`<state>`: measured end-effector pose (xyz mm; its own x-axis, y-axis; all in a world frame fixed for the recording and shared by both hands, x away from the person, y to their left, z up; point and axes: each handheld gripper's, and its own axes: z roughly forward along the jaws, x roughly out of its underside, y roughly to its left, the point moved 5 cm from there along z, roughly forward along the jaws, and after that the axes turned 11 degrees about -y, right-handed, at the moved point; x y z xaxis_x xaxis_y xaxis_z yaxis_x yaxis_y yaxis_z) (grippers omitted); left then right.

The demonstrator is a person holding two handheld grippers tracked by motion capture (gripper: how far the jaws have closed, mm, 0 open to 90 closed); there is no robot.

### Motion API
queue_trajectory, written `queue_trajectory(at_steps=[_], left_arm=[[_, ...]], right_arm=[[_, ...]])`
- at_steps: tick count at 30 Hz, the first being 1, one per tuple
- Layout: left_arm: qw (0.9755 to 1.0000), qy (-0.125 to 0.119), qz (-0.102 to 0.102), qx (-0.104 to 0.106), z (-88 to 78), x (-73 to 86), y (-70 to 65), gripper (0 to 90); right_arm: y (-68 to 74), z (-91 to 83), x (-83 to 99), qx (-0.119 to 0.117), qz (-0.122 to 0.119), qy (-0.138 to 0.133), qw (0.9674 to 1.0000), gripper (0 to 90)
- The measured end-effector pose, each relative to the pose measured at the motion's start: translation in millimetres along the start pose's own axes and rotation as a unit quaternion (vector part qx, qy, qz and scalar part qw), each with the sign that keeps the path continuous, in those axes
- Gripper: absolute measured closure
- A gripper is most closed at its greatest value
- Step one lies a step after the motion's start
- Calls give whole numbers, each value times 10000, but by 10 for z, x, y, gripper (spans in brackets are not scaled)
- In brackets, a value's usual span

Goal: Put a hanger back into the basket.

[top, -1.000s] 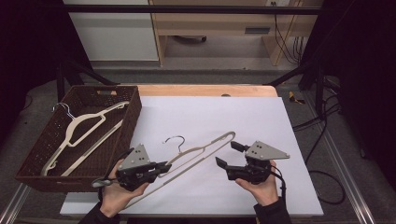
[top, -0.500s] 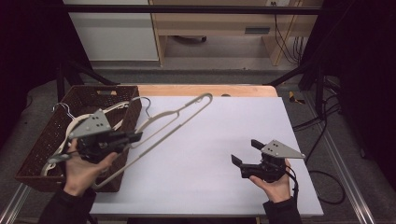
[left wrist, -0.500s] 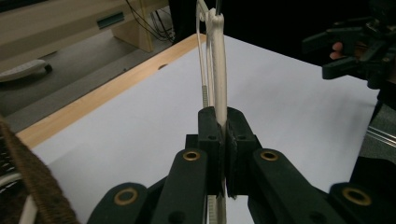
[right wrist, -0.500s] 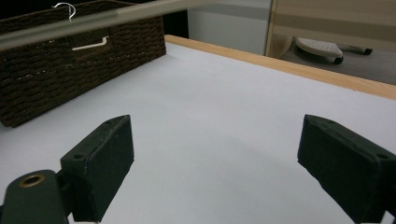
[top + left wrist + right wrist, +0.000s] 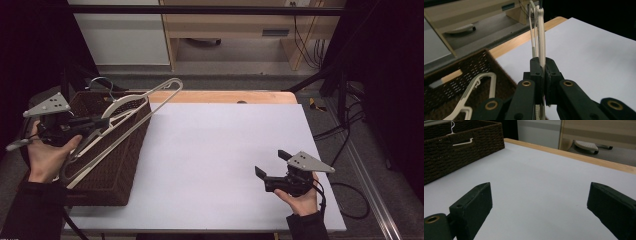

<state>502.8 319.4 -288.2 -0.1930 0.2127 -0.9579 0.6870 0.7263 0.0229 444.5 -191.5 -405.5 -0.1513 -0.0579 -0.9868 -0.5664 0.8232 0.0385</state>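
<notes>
Hanger (image 5: pixel 541 37) top cut off, clamped in jaws.

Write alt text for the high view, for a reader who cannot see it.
The left gripper holds a cream clothes hanger tilted above a dark wicker basket at the left of a white table. The right gripper rests near the front right, its fingers open with nothing between them.
</notes>
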Motion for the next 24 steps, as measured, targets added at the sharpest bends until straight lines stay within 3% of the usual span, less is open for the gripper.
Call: queue_trajectory(at_steps=[1, 15, 24], left_arm=[[10000, 0, 0, 0, 0, 0, 0, 865], [9984, 95, -451, -320, -269, 418, 656, 865], [9959, 168, -680, -577, -470, 717, 903, 865]], right_arm=[[0, 0, 0, 0, 0, 0, 10000, 65], [-30, -5, 23, 8, 39, 54, 10000, 66], [-37, 5, 33, 22, 34, 68, 10000, 67]])
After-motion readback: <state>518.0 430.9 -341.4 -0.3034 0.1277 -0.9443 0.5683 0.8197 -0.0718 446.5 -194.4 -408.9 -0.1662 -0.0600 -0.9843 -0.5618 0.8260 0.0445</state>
